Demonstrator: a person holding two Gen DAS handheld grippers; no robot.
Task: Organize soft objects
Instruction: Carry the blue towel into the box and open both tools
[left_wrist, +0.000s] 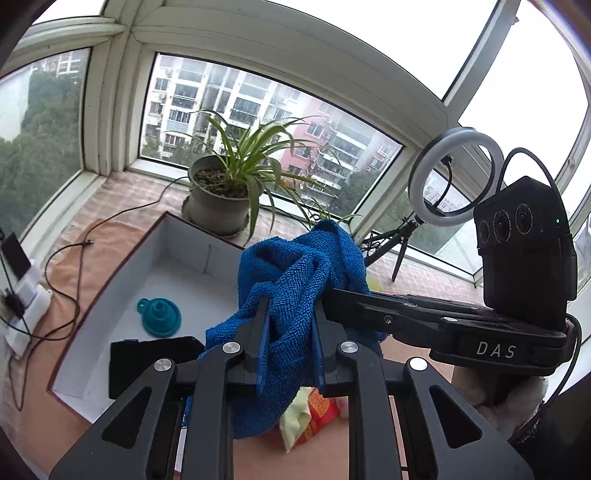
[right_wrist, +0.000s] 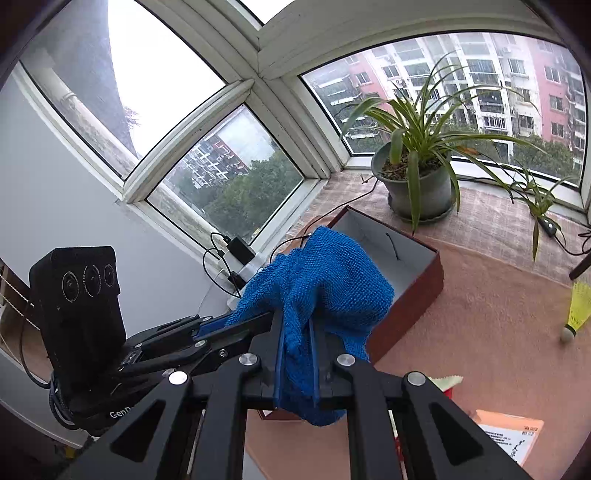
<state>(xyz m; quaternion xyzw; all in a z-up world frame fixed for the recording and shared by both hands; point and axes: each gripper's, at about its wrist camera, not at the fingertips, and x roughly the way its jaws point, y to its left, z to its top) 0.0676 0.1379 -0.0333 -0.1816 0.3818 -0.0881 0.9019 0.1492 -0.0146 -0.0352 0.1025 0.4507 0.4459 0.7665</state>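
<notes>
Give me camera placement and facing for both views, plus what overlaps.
Left wrist: on the left tool, looking along it at the blue towel above the open box; the right tool enters from the right.
Right wrist: on the right tool, facing the window corner; the left tool enters from the left.
Shared: towel, box, potted plant, both tools shut on the towel.

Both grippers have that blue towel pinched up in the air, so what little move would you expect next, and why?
Probably carry the blue towel a little further over the open box and lower it in. The left gripper and right gripper both clamp it, bunched and lifted, and the box has bare floor beside the teal funnel.
</notes>
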